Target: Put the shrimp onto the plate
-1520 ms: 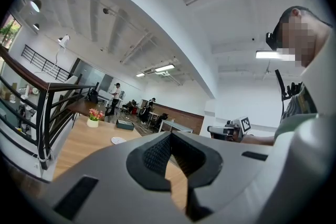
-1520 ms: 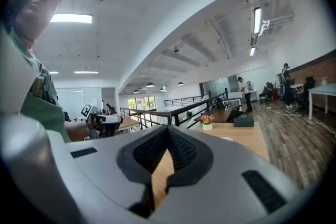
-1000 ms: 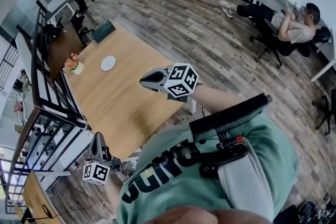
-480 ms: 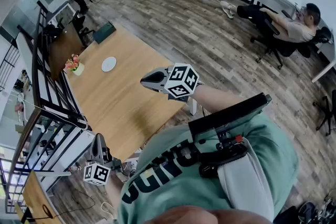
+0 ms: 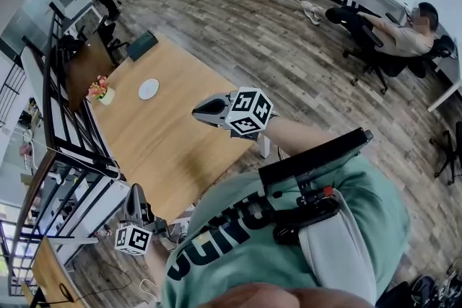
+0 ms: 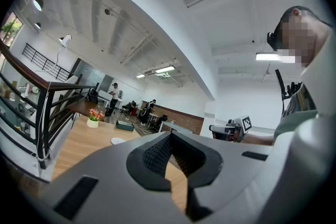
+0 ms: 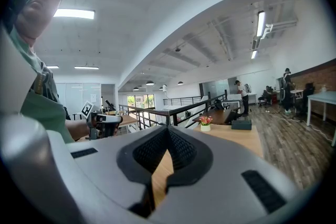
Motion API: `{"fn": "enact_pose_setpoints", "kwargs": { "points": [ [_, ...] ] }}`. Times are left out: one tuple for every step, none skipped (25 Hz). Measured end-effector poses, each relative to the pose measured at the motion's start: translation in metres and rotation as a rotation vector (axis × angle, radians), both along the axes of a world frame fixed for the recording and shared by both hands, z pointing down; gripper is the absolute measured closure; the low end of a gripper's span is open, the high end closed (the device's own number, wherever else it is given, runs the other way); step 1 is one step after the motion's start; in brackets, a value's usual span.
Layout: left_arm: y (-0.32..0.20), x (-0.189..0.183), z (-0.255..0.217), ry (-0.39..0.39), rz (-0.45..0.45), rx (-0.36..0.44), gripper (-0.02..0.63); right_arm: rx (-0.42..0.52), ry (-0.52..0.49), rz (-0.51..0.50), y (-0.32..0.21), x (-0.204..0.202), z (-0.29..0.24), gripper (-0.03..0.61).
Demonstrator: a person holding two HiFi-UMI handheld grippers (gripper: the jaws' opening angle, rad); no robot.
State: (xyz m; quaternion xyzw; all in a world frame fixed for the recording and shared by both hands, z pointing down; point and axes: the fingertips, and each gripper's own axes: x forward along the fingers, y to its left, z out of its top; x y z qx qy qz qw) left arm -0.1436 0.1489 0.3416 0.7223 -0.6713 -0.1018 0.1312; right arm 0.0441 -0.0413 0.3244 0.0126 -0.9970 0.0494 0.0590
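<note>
Head view: white plate (image 5: 149,89) upper left of frame, on wooden table (image 5: 166,148); no shrimp visible anywhere.
Left gripper view: left gripper (image 6: 169,136) closed, empty.
Right gripper view: right gripper (image 7: 167,131) closed, empty.
Shrimp prob. light, soft, slippery; pinch gently mid-body.

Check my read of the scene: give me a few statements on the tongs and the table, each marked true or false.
1. The left tongs are shut with nothing between them. True.
2. The right tongs grip a shrimp. False: they are shut on nothing.
3. A white plate lies on the wooden table. True.
4. The flower pot stands on the plate. False: it stands on the table beside the plate, apart from it.
</note>
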Motion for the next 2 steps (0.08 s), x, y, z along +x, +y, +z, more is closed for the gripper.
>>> {"fn": "enact_pose_setpoints", "kwargs": {
  "points": [
    [0.0007, -0.0003, -0.0005, 0.001, 0.0, 0.001, 0.609, 0.0, 0.001, 0.0, 0.0006, -0.0003, -0.0005, 0.575],
    [0.0013, -0.0007, -0.001, 0.002, 0.0, 0.001, 0.609, 0.0, 0.001, -0.001, 0.0011, -0.0006, -0.0011, 0.575]
  ]
}}
